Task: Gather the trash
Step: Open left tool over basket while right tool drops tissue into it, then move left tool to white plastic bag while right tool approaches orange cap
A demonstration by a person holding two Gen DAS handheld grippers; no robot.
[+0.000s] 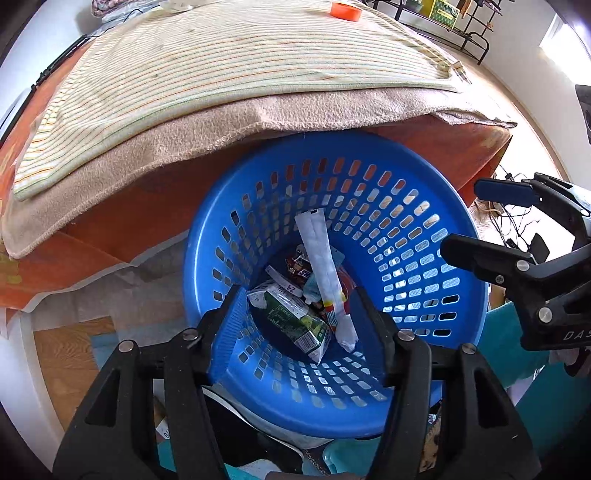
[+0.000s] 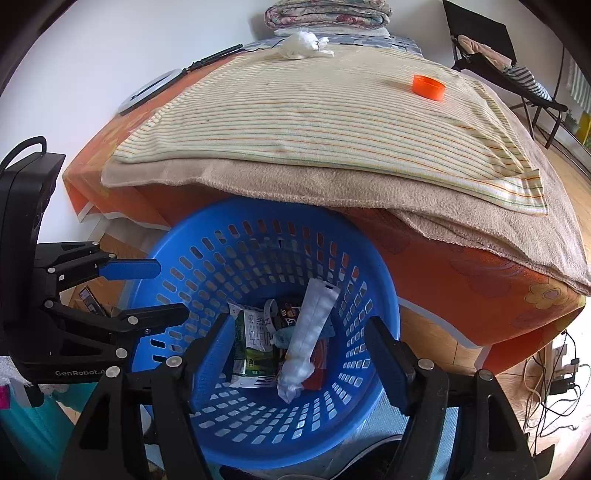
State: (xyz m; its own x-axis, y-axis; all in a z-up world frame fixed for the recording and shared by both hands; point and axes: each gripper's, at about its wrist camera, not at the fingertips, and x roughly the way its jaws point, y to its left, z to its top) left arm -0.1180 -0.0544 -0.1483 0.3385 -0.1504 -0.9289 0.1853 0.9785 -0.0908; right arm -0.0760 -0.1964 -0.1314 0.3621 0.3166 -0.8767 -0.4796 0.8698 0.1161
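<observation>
A blue perforated basket (image 1: 332, 144) (image 2: 258, 210) stands on the floor against the bed. Inside it are a green and white drink carton (image 1: 295, 321) (image 2: 255, 339), a long white packet (image 1: 319, 258) (image 2: 314, 325) lying slanted, and several snack wrappers. My left gripper (image 1: 299, 317) (image 2: 170, 291) hangs over the basket's mouth, open, with no pad touching anything. My right gripper (image 2: 297, 332) (image 1: 461, 218) is beside it over the basket, open wide and holding nothing. An orange cap (image 1: 345, 10) (image 2: 428, 86) and a crumpled white wad (image 2: 301, 44) lie on the bed.
The bed carries a striped cloth (image 2: 314, 122) over a beige blanket (image 2: 443, 206) whose edge overhangs the basket's far rim. Cables (image 2: 554, 387) trail on the wooden floor to the right. A folding chair (image 2: 498, 55) stands beyond the bed. Teal fabric (image 1: 517, 350) lies near the basket.
</observation>
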